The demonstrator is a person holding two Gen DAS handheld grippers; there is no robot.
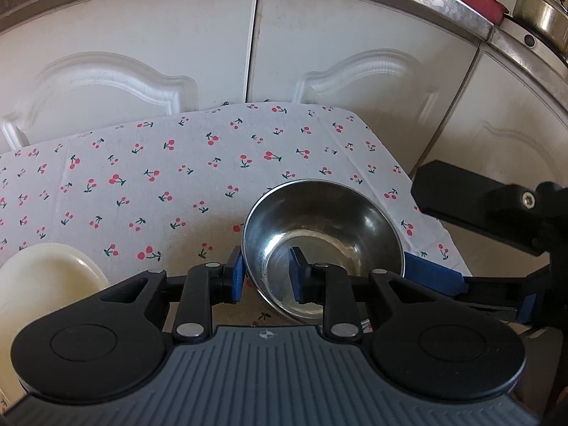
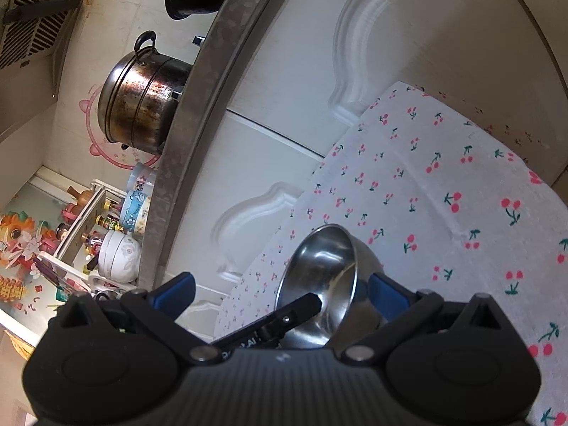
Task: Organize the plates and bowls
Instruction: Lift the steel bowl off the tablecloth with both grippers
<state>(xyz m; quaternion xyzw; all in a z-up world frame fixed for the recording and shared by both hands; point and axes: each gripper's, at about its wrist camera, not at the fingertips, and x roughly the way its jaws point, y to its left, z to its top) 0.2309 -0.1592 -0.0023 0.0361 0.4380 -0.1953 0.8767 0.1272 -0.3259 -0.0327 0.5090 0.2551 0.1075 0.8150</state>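
Note:
A steel bowl sits upright on the cherry-print tablecloth near the table's right corner. My left gripper straddles the bowl's left rim, one blue pad outside and one inside. The jaws stand narrow, and a gap shows between the inner pad and the wall. My right gripper is open wide around the same bowl; one of its blue fingers lies against the bowl's right side. A cream-white dish rests at the table's near left.
White cabinet doors stand right behind the table under a steel-edged counter. A big steel pot and a black pan sit on that counter. White bowls and bottles crowd a rack at the far left of the right wrist view.

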